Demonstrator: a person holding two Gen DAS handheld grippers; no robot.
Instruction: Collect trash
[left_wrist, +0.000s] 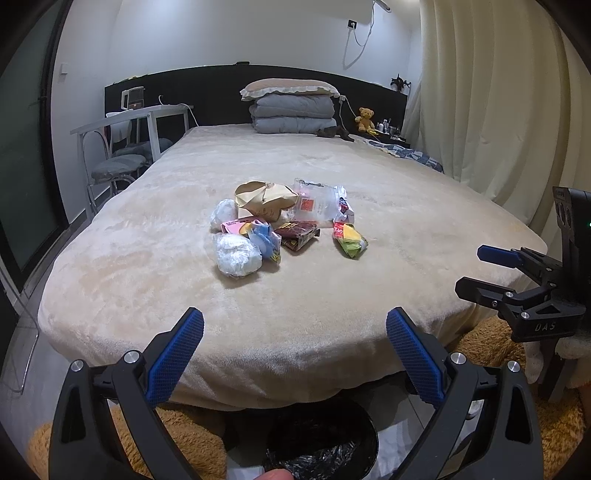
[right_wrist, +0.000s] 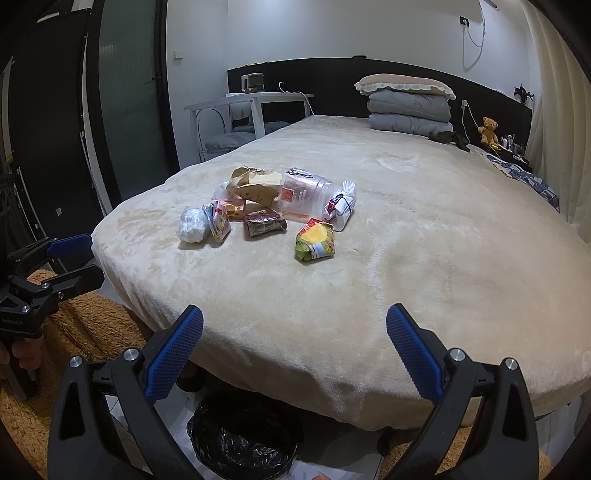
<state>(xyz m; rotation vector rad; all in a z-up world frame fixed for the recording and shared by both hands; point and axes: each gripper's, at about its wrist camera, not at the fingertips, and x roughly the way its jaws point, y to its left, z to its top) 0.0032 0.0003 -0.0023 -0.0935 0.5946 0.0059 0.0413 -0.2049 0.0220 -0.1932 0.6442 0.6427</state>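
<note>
1. A heap of crumpled trash (left_wrist: 284, 221) lies mid-frame on the beige plush bed (left_wrist: 332, 295) – a torn brown paper bag (left_wrist: 264, 201), a clear plastic tub with a red label (left_wrist: 316, 201), a dark maroon wrapped packet (left_wrist: 297, 234), a green-and-yellow snack wrapper (left_wrist: 351, 240), and two white crumpled plastic wads (left_wrist: 238, 254), all touching or just beside one another.
2. In the right wrist view the green-and-yellow wrapper sits nearest the camera, slightly apart from the rest.
3. A round bin lined with a black plastic bag (right_wrist: 243, 439) stands on the floor at the foot of the bed, at the bottom centre of both views, beside a tan shaggy rug (right_wrist: 74, 317).
4. The left gripper (left_wrist: 294, 332) hovers short of the bed edge – its blue-padded jaws spread wide, holding nothing.
5. The right gripper (right_wrist: 294, 332) hangs likewise, jaws wide apart and empty, well short of the heap.
6. At the upper middle of the frame, a folded grey quilt topped by a pillow (left_wrist: 291, 110) rests against the black headboard (left_wrist: 207, 92).
</note>
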